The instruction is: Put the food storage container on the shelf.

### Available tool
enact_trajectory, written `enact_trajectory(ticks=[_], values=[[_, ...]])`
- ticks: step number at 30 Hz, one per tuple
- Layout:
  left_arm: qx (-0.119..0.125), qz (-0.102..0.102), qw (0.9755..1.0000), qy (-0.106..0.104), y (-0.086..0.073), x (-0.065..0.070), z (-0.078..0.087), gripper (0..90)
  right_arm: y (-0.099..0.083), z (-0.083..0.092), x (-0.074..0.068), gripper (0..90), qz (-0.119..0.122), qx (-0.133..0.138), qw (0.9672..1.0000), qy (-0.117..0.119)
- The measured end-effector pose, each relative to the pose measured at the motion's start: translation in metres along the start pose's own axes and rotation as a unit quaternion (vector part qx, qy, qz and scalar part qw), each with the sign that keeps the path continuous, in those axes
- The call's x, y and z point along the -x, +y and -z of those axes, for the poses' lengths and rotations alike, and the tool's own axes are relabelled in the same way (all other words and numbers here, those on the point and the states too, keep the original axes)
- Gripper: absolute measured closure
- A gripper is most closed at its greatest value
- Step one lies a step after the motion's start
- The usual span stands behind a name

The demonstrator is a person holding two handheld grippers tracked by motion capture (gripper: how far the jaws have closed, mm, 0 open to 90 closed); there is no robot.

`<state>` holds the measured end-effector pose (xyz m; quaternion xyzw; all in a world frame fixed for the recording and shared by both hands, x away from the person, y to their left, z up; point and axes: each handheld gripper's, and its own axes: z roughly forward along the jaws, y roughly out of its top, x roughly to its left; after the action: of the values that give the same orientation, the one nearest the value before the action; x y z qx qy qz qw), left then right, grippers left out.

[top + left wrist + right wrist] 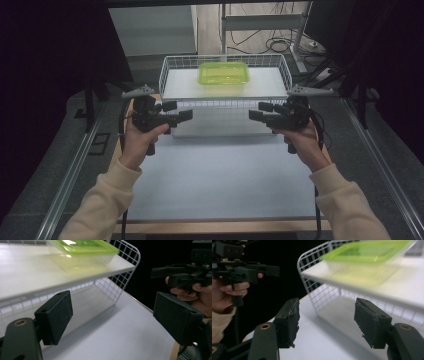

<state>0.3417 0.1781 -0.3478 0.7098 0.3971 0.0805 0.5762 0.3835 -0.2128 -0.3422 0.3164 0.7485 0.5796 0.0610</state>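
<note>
Both grippers hovering over counter middle, left and right, fingers wide apart, gripping nothing. Box sitting in basket at far edge. Likely pre-reach; next: advancing toward box.

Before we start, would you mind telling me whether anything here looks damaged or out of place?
One thing stands out: the black pads on the right gripper look worn, with ragged, torn lower edges on its fingers. The left gripper's pads look intact. The green-lidded container sits level on the white shelf inside the wire basket.
</note>
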Motion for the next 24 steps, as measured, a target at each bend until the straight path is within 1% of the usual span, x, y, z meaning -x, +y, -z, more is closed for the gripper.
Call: enact_trajectory(ticks=[2, 4, 6, 8, 10, 12, 14, 17, 18, 19, 22, 24], values=[[-0.003, -0.007, 1.0, -0.004, -0.012, 0.004, 0.001, 16.0, -0.013, 0.002, -0.003, 36.3, 0.001, -0.003, 1.0, 0.008], [-0.011, -0.013, 0.9998, -0.008, -0.026, 0.009, 0.001, 16.0, -0.025, 0.004, -0.005, 36.2, 0.005, -0.007, 0.9999, 0.011], [-0.021, -0.017, 0.9995, -0.015, -0.038, 0.012, 0.0, 16.0, -0.038, 0.006, -0.006, 36.2, 0.0, -0.011, 0.9998, 0.015], [-0.029, -0.018, 0.9993, -0.016, -0.051, 0.015, 0.0, 16.1, -0.051, 0.008, -0.007, 36.0, -0.003, -0.015, 0.9997, 0.019], [-0.039, -0.015, 0.999, -0.017, -0.063, 0.014, -0.001, 16.4, -0.065, 0.009, -0.007, 36.0, 0.0, -0.021, 0.9996, 0.019], [-0.046, -0.008, 0.9988, -0.013, -0.075, 0.012, -0.003, 16.7, -0.077, 0.011, -0.006, 36.0, -0.005, -0.027, 0.9994, 0.021], [-0.052, 0.002, 0.9986, -0.014, -0.088, 0.009, -0.005, 16.8, -0.089, 0.013, -0.005, 35.8, -0.007, -0.03, 0.9994, 0.018], [-0.063, 0.01, 0.9979, -0.012, -0.104, 0.006, -0.01, 17.3, -0.106, 0.015, -0.002, 35.6, -0.004, -0.038, 0.9992, 0.009], [-0.067, 0.01, 0.9977, -0.011, -0.11, 0.005, -0.012, 17.3, -0.112, 0.015, -0.001, 35.6, -0.005, -0.041, 0.9991, 0.009], [-0.07, 0.014, 0.9974, -0.009, -0.116, 0.004, -0.014, 17.4, -0.118, 0.015, 0.001, 35.8, -0.008, -0.043, 0.999, 0.007], [-0.096, 0.018, 0.9952, -0.012, -0.132, 0.002, -0.021, 17.7, -0.132, 0.01, 0.007, 35.1, -0.015, -0.064, 0.9978, 0.005], [-0.105, 0.015, 0.9944, -0.008, -0.139, 0.002, -0.024, 17.7, -0.137, 0.008, 0.009, 35.1, -0.02, -0.071, 0.9973, 0.004]])
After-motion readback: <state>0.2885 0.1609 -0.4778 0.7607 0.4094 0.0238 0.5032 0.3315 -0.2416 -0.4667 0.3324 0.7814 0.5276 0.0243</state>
